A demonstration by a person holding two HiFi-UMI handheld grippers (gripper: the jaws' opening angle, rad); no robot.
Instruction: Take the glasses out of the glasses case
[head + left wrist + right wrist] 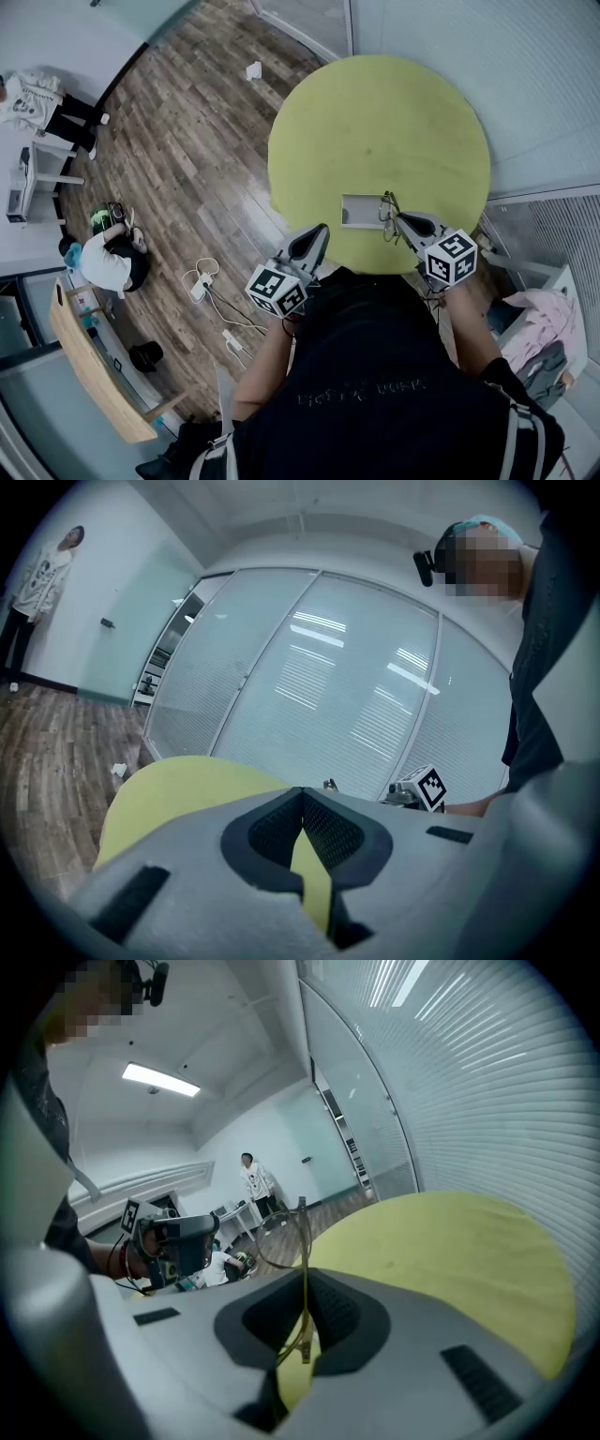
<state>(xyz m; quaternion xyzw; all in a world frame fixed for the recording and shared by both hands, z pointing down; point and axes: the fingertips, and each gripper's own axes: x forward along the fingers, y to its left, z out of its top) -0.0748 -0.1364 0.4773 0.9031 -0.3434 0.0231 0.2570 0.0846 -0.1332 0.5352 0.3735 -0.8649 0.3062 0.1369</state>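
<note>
Wire-rimmed glasses [304, 1241] clamped in right gripper [305, 1279]; left gripper [302, 794] closed.

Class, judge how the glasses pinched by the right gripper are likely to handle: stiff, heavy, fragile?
The glasses show a thin wire frame, so they are probably light and slightly bendy. The right gripper pinches only one slim part, so they may swing or twist. A hard squeeze would likely damage them.

Right gripper [400, 220] holds glasses [386, 210] just beside the case [361, 212] on the yellow table [375, 122].
</note>
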